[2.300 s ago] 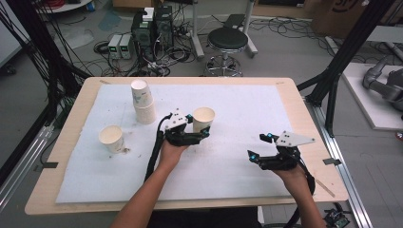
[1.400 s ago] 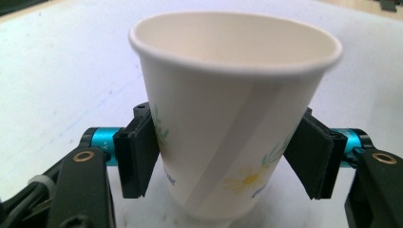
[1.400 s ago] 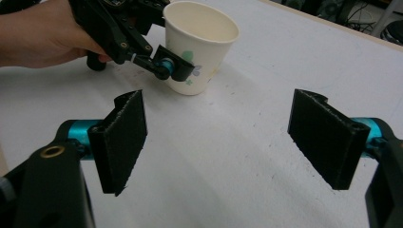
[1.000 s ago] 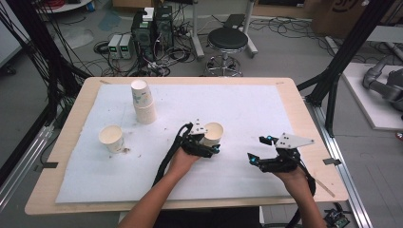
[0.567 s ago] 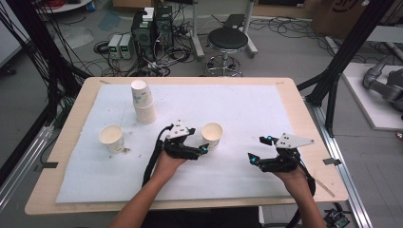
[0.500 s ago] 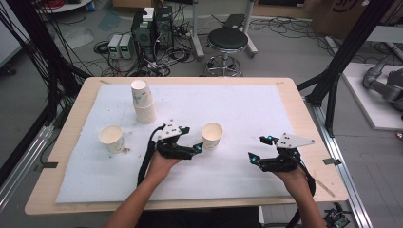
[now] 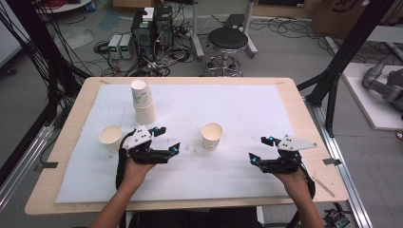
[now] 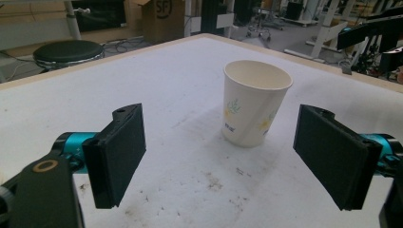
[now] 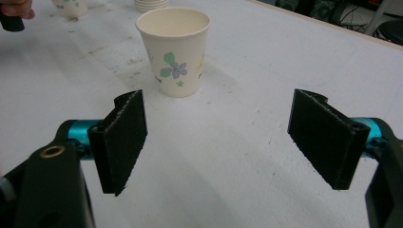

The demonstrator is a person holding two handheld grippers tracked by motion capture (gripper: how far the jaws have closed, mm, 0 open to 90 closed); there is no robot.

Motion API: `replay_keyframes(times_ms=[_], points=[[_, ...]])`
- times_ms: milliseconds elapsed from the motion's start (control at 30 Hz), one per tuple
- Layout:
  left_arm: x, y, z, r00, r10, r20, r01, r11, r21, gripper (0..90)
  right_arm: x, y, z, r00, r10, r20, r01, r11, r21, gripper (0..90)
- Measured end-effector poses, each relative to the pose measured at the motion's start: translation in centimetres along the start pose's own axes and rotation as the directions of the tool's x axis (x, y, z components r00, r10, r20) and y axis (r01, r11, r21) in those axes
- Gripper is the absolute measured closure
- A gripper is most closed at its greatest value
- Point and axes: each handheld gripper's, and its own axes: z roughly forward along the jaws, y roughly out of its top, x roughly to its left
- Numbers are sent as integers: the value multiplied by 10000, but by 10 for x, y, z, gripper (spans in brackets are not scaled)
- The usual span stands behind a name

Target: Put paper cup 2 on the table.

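We see, from the high view, a worktop covered by a white sheet, bearing a stack of paper cups near the far left corner, one single cup by the left edge, and a second cup standing upright near the middle. We judge the work to be the setting out of cups from the stack: two stand apart on the sheet, the middle one set down and free, and the stack holds more to be placed.

The left tool lies between the two single cups, closer to the left-edge one and well apart from the middle cup; its jaws have just been opening, with nothing between them, so we read it as released. The right tool rests near the near right corner, its jaws likewise spread wide and empty.

The left gripper view adds what the high view cannot: the middle cup stands beyond the black pads, clear of both, with a faint floral print and scuff marks on the sheet around it. The right gripper view shows the same cup from its other side, with a green and violet flower print, and, at the far edge, the base of the stack and part of the other single cup.
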Motion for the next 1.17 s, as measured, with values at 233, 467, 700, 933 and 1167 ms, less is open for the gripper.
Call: replay_keyframes(times_ms=[233, 467, 700, 933, 1167], points=[[-1, -4, -15, 10000, 11, -92, -12, 9999, -167, 182, 5, -1, -8, 9992, 51, 389, -44, 9998, -186, 213], [-3, -3, -24, 9999, 67, -117, -72, 9990, -437, 184, 8, 0, -15, 9982, 124, 594, -96, 9989, -469, 213], [0, -4, -27, 9997, -21, -250, 8, 9985, -552, 185, 8, 1, -16, 9981, -12, 623, 45, 9985, -538, 213], [1, -6, -27, 9996, -51, -295, 36, 9988, -484, 186, 8, 0, -14, 9984, -25, 567, 51, 9989, -466, 213], [1, -8, -26, 9996, -20, -298, 8, 9991, -418, 185, 8, -1, -13, 9985, 4, 555, 20, 9990, -448, 213]])
